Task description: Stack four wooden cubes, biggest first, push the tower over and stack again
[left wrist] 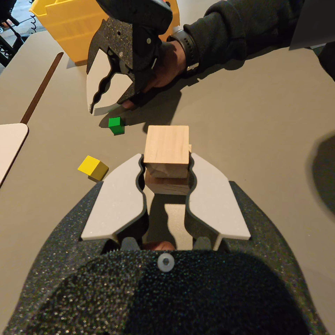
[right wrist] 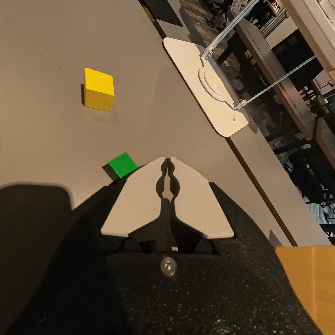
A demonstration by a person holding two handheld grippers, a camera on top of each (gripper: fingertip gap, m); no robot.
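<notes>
**Left gripper around the upper of two stacked cubes; right one closed near the green cube**

In the left wrist view, the left gripper [left wrist: 166, 163] has its grey fingers [left wrist: 119, 195] on both sides of a pale plain wooden cube [left wrist: 166, 145]. This cube sits on a darker plain wooden cube [left wrist: 167, 185], turned a little against it. The fingers are partly apart, about as wide as the pale cube; whether they press on it or only stand beside it, I cannot tell. The stack stands on the grey-beige surface [left wrist: 235, 145]. Only this view shows the stack, and also the person's hand [left wrist: 168, 67] with a dark sleeve and wristwatch holding the right gripper [left wrist: 101, 110], in front of a yellow plastic bin [left wrist: 72, 30].

The small green painted cube [left wrist: 116, 125] lies just beside the right gripper's tips. The yellow painted cube [left wrist: 93, 167] lies to the left of the stack, near the left finger but apart from it.

The right wrist view shows what the other cannot show clearly: the right gripper [right wrist: 168, 159] has its fingers brought together with the tips touching, and nothing is between them. The green cube [right wrist: 122, 166] lies against the left finger's side, and the yellow cube [right wrist: 98, 88] is well apart, farther ahead. A white flat plate [right wrist: 199, 81] lies at the surface edge.
</notes>
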